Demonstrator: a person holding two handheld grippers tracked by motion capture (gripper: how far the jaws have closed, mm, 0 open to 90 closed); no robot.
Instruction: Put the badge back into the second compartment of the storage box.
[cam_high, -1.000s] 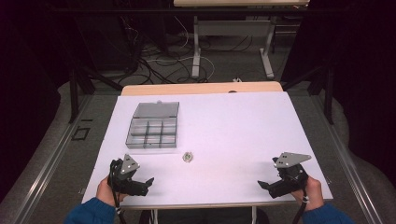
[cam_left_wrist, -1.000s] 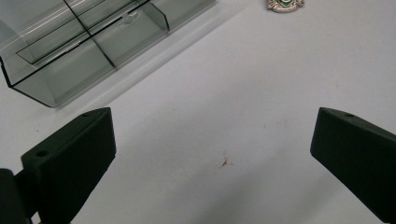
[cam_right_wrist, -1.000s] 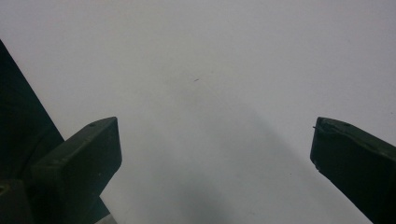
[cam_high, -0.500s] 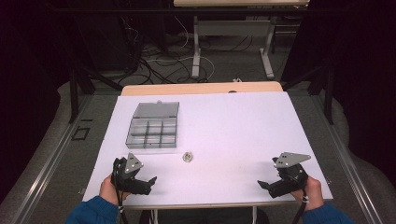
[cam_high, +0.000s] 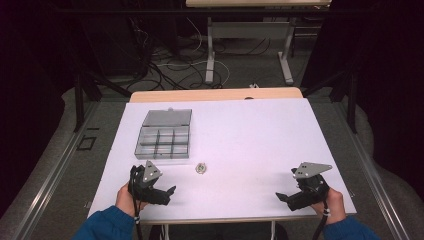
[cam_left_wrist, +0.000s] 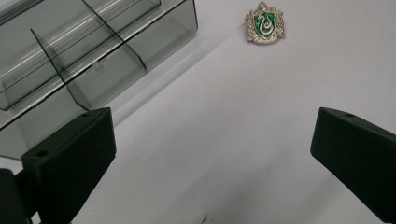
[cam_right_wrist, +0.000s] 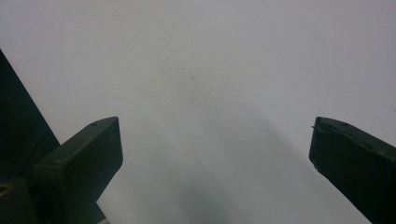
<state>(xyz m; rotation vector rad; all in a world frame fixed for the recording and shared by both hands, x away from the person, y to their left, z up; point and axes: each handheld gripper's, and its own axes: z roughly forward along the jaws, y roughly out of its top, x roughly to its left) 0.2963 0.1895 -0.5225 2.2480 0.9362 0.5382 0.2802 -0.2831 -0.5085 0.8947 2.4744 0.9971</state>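
From above, the left gripper (cam_high: 167, 192) and right gripper (cam_high: 281, 196) sit low in frame on the white table (cam_high: 250, 135), a clear divided box (cam_high: 165, 135) upper left, a small badge (cam_high: 200, 168) just below-right of it. Left gripper view: jaws wide apart and empty, green crest badge (cam_left_wrist: 265, 23) top centre, box (cam_left_wrist: 84, 51) upper left. Right gripper view: jaws wide, empty, bare table (cam_right_wrist: 210, 70).

Looks like a lab / recording setup, not a home. White bench (cam_high: 250, 135) w/ wood edge at the far side, standing on grey floor in a dark room w/ black surrounds. Loose cables (cam_high: 165, 62) tangled on the floor behind it, plus metal legs of a 2nd table (cam_high: 250, 30) further back. Metal rails (cam_high: 50, 175) run along the floor on both sides of the bench. Lighting falls mostly on the bench top; the rest is dim.
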